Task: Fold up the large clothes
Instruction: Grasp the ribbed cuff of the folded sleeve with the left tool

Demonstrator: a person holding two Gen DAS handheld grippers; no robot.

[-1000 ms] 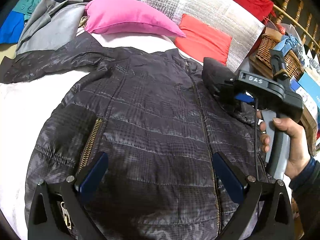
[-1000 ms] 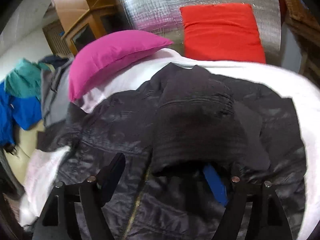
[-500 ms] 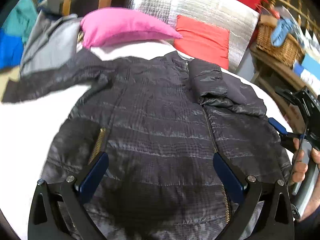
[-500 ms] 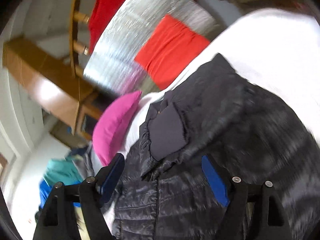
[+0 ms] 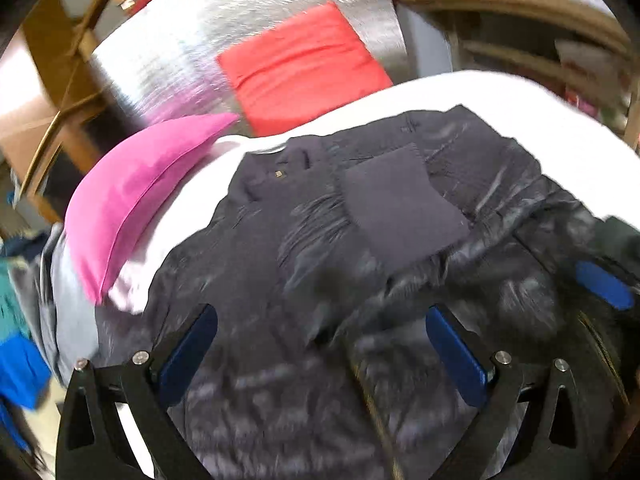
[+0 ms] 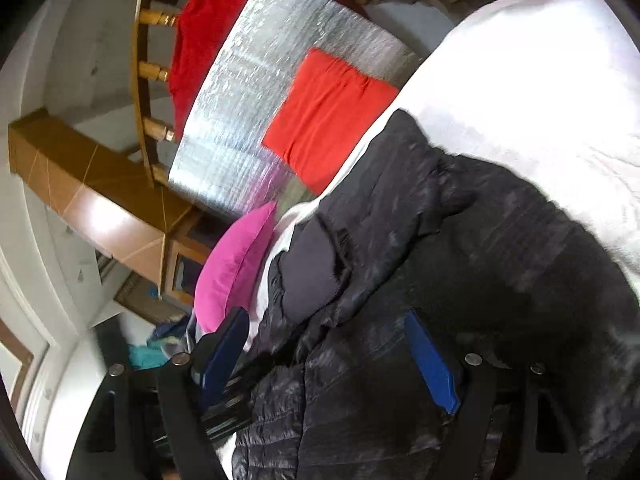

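1. Left wrist view looks down on a white bed cover (image 5: pixel 500 100) that fills the middle of the scene, with a wooden cabinet (image 5: pixel 44 92) at the left and a silver quilted panel (image 5: pixel 192 52) leaning behind the head of the bed.
2. Left of the bed lies a heap of clothes in grey, teal and blue (image 5: pixel 24 312); how many pieces it holds cannot be told.
3. Two cushions lie at the head: one pink cushion (image 5: pixel 132 196) at the left, and one red cushion (image 5: pixel 304 68) to its right, propped against the silver panel.
4. One dark quilted jacket (image 5: pixel 312 280) lies spread on the cover, just right of the pink cushion; one sleeve (image 5: pixel 404 208) is folded across its chest.
5. Left gripper (image 5: pixel 320 352) hangs over the jacket's lower part, jaws wide apart with nothing pinched.
6. At the right edge, one blue pad of the other gripper shows.
7. Right wrist view is rolled sideways: the right gripper (image 6: pixel 328 360) stands released, jaws wide, over the jacket's side; a red garment (image 6: pixel 204 28) hangs on a wooden rail (image 6: pixel 146 68).
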